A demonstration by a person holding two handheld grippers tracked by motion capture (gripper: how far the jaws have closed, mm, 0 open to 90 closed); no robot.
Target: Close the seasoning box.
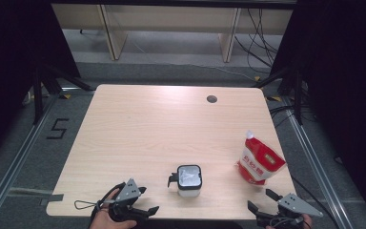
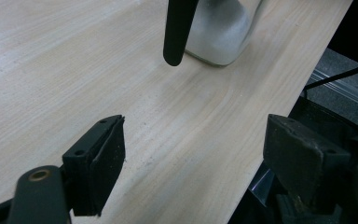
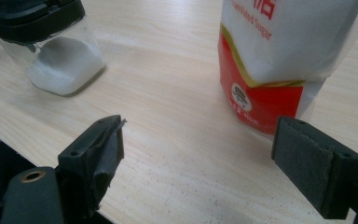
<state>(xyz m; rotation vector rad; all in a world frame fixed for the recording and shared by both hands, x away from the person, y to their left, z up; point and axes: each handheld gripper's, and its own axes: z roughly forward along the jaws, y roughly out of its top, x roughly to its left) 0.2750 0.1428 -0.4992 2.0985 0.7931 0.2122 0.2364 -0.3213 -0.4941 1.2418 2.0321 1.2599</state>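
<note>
A clear square jar (image 1: 189, 180) with a black lid and a black side handle stands near the table's front edge, holding white powder in its bottom (image 3: 63, 70). A red and white sugar bag (image 1: 258, 161) stands upright at the front right. My left gripper (image 1: 146, 200) is open at the front left, a little left of the jar, with nothing between its pads; the jar's handle (image 2: 177, 32) hangs ahead of it. My right gripper (image 1: 262, 200) is open at the front right corner, just in front of the sugar bag (image 3: 279, 60), holding nothing.
The light wooden table (image 1: 162, 124) has a small round cable hole (image 1: 212, 99) at the back right. Black stands and cables sit on the floor at both sides, and wooden furniture legs stand behind the table.
</note>
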